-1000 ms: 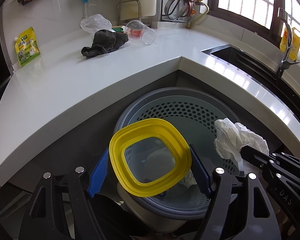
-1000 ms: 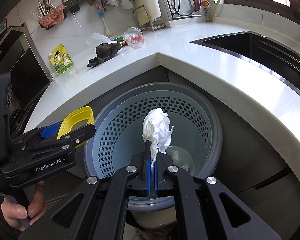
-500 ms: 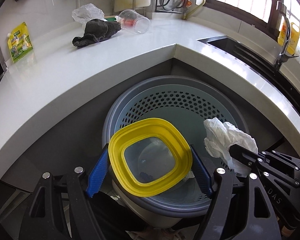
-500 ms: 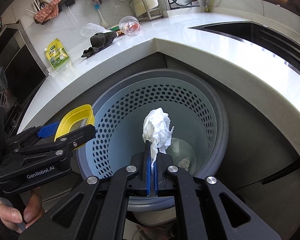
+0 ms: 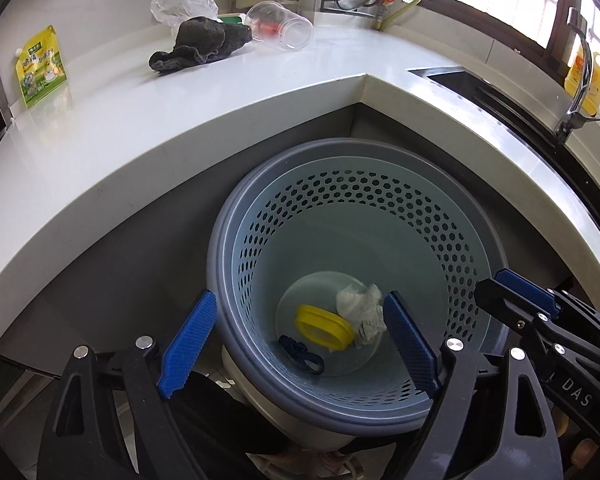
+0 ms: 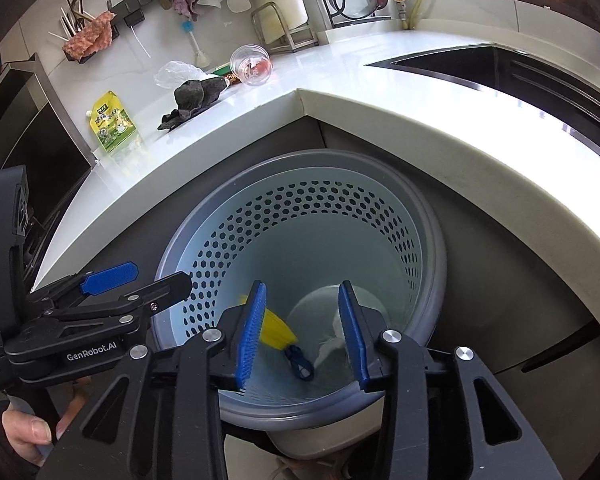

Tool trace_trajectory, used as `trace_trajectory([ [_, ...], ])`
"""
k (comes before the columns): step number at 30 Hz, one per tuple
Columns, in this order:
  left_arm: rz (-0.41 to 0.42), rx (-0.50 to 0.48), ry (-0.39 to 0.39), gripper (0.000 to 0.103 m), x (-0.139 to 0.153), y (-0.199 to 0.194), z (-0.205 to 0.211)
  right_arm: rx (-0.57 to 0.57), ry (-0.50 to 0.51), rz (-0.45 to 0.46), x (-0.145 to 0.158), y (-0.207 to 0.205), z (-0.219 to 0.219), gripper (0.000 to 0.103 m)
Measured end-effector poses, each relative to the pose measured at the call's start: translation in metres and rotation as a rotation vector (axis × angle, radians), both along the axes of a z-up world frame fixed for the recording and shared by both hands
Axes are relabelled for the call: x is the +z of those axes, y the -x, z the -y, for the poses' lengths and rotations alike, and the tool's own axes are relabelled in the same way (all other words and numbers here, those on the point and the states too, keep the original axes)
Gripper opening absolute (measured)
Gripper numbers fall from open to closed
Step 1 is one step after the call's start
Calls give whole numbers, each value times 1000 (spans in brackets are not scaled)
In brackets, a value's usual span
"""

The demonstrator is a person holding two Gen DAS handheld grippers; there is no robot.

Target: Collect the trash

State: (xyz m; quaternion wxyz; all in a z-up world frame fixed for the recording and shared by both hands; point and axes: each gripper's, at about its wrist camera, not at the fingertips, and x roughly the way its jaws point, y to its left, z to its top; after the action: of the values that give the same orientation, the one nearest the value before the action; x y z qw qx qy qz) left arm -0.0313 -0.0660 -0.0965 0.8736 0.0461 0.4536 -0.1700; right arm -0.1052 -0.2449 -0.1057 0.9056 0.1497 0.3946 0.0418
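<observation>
Both the left gripper [image 5: 300, 340] and right gripper [image 6: 302, 330] hang spread and empty above the perforated bin [image 5: 440, 216]; on its floor lie a yellow lid [image 5: 320, 326] and what looks like crumpled tissue [image 5: 360, 310].

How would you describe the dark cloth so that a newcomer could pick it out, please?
On the white countertop, look toward the back wall. The dark cloth lies crumpled there between a clear plastic bag and a tipped clear cup; it alone is charcoal and opaque.

2 wrist fisheyes, close above, facing down, sharing perforated bin [image 5: 380, 200] [image 6: 320, 208] and corner counter [image 5: 180, 120] [image 6: 340, 100]
</observation>
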Motion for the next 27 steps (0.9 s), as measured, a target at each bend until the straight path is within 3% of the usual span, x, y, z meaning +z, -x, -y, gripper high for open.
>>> trace_trajectory([
  [13, 36, 34, 9, 90, 14, -2, -14, -1, -28, 21, 7, -4, 1, 44],
  [27, 117, 75, 40, 96, 41, -8, -38, -5, -39, 72, 27, -19, -5, 62],
])
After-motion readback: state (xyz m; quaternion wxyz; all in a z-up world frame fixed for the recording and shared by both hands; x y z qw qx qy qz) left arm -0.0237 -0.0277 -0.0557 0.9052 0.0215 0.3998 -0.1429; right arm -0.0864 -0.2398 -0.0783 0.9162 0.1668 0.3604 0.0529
